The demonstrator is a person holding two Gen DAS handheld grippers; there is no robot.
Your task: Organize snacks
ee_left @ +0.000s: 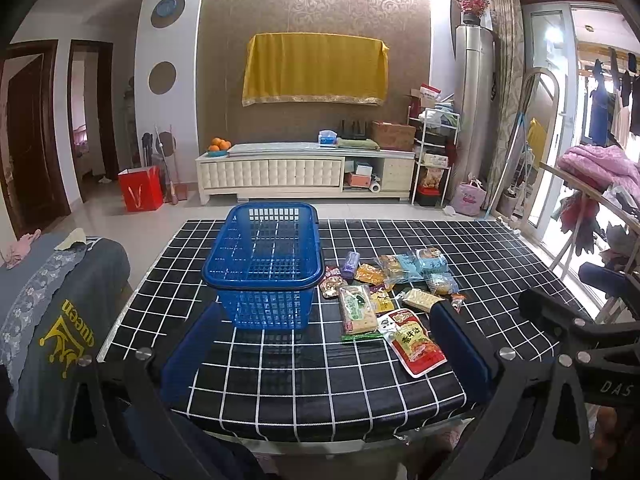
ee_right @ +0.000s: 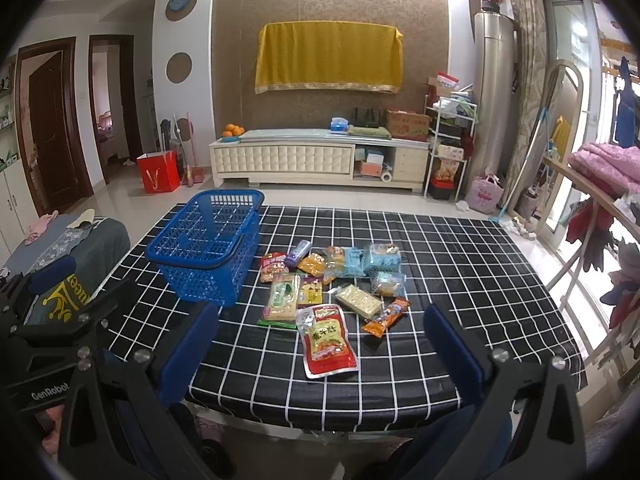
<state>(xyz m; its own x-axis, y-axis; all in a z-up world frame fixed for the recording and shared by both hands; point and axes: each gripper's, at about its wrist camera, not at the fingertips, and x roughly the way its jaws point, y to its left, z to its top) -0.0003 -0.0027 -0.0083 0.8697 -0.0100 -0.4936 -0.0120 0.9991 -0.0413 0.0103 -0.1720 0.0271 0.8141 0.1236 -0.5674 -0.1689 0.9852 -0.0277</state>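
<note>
A blue mesh basket (ee_left: pixel 264 264) (ee_right: pixel 208 248) stands empty on the black grid tablecloth (ee_left: pixel 480 264) (ee_right: pixel 460 272). To its right lie several snack packets: a red pouch (ee_left: pixel 414 340) (ee_right: pixel 328 334), a green-edged cracker pack (ee_left: pixel 356 312) (ee_right: pixel 282 300), an orange stick pack (ee_right: pixel 386 316), pale blue packs (ee_left: pixel 428 262) (ee_right: pixel 382 258) and a purple one (ee_left: pixel 350 265) (ee_right: pixel 299 253). My left gripper (ee_left: pixel 324 354) hovers open over the table's near edge, in front of the basket. My right gripper (ee_right: pixel 320 356) is open too, just short of the red pouch. Neither holds anything.
A sofa arm with grey cloths (ee_left: pixel 52 292) (ee_right: pixel 68 256) stands left of the table. A drying rack with pink bedding (ee_left: pixel 600 168) (ee_right: pixel 608 164) is on the right. A white TV cabinet (ee_left: pixel 304 172) stands beyond the table across bare floor.
</note>
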